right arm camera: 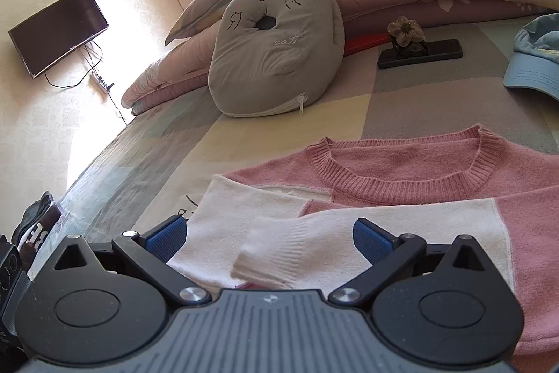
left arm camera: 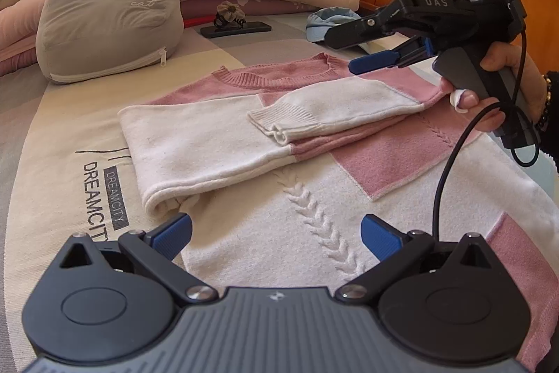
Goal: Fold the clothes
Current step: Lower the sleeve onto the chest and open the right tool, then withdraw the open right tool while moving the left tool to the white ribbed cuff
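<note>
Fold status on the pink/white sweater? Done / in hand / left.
Done: both sleeves lie folded across the sweater chest. In hand: nothing; the left gripper and right gripper are open, hovering over it. Left: the body still lies at full length on the bed, so the lengthwise folds remain.

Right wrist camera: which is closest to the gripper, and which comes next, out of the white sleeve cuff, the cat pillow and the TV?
1. White sleeve cuff, lying between the open fingers of the right gripper.
2. Cat pillow, further up the bed, middle.
3. TV, on the far wall, left.
</note>
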`<state>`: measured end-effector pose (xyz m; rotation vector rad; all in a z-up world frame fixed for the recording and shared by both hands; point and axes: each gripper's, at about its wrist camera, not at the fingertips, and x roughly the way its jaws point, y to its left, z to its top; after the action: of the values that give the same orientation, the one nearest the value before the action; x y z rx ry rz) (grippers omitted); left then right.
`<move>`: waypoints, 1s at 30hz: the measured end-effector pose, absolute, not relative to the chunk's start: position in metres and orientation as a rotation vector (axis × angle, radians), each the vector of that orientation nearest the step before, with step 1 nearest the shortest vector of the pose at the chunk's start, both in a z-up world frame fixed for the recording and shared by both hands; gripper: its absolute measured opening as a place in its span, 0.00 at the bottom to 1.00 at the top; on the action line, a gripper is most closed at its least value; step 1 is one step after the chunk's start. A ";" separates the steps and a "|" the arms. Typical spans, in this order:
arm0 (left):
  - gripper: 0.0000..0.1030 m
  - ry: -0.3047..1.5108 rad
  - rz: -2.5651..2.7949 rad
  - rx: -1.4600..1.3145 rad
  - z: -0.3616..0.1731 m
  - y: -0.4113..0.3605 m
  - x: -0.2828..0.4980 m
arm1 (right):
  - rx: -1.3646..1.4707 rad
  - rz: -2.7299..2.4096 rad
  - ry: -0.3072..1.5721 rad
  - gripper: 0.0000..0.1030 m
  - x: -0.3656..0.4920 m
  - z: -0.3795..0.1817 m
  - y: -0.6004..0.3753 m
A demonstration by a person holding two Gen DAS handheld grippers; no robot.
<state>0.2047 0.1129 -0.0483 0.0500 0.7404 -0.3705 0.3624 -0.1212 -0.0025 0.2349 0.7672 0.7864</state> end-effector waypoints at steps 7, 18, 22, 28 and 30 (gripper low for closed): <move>0.99 0.714 -0.397 -0.028 -0.045 0.119 0.205 | 0.282 0.606 0.757 1.00 0.339 0.003 -0.196; 0.99 0.750 -0.448 -0.273 -0.017 0.082 0.247 | 0.175 0.635 0.769 1.00 0.263 -0.025 -0.221; 0.99 0.802 -0.519 -0.407 -0.013 0.063 0.277 | 0.136 0.663 0.763 1.00 0.239 -0.035 -0.220; 0.99 0.954 -0.481 -0.601 -0.046 0.055 0.314 | 0.164 0.694 0.752 1.00 0.222 -0.045 -0.231; 0.99 0.973 -0.442 -0.625 -0.052 0.060 0.318 | 0.180 0.687 0.744 1.00 0.221 -0.045 -0.239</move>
<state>0.3181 0.0599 -0.0517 -0.6253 0.9727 -0.4424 0.2214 -0.2389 -0.0447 0.1796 0.7440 0.6869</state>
